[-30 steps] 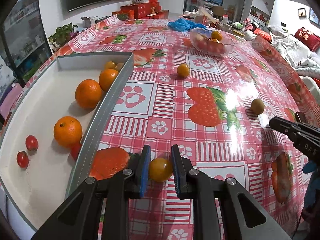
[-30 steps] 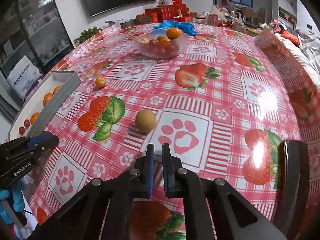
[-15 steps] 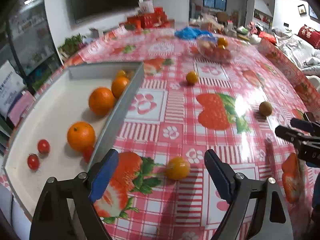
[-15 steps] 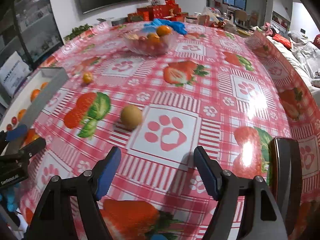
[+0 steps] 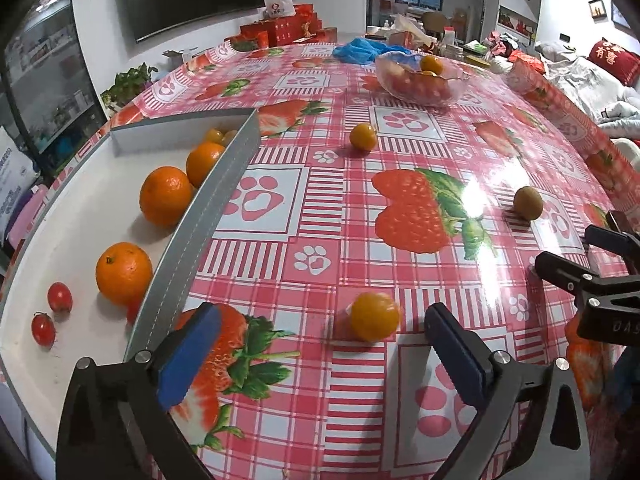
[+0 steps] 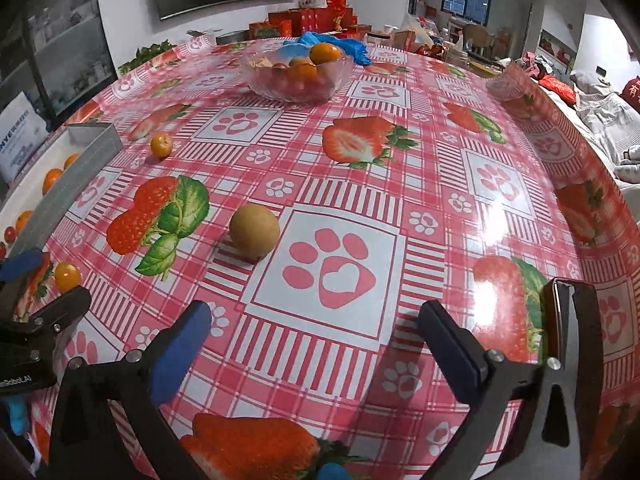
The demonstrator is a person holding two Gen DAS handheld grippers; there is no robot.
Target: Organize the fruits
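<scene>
Your left tool (image 5: 320, 344) had just spread wide, the small yellow fruit (image 5: 375, 321) lying loose between its fingers, just right of the white tray (image 5: 200, 216). Your right tool (image 6: 316, 340) (also just opened, empty) hovered near the brown fruit (image 6: 254, 231), farther right of that tray.

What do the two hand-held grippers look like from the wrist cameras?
Each hand-held gripper, left and right, has two black angular fingers with silver screws, tipped with blue pads that have toothed edges. White lettering marks the left body, and a blue glove shows beneath it.
</scene>
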